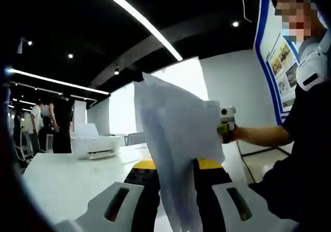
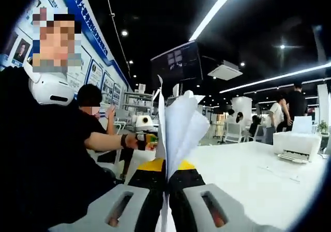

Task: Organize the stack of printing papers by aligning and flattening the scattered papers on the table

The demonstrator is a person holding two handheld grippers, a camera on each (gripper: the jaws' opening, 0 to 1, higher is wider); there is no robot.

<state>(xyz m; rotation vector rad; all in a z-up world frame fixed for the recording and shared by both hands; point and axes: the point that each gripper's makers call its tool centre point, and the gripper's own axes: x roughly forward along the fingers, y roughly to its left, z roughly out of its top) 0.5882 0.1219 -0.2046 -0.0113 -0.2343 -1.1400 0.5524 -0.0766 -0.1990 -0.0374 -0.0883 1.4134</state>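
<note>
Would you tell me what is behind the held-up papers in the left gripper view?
Behind the papers are a bright panel and the other gripper; beside them, a printer stands on the table. Anything directly behind the sheets is hidden.

White papers (image 1: 178, 139), white table (image 1: 62, 180), white printer (image 1: 95, 145), black-and-yellow gripper (image 2: 166, 183) with grey jaws.

Left gripper (image 1: 176, 190), right gripper (image 2: 166, 196): pale grey slotted jaw housings, black inner fingers, yellow band behind. Person (image 2: 46, 159): black short-sleeved top, dark wristband.
</note>
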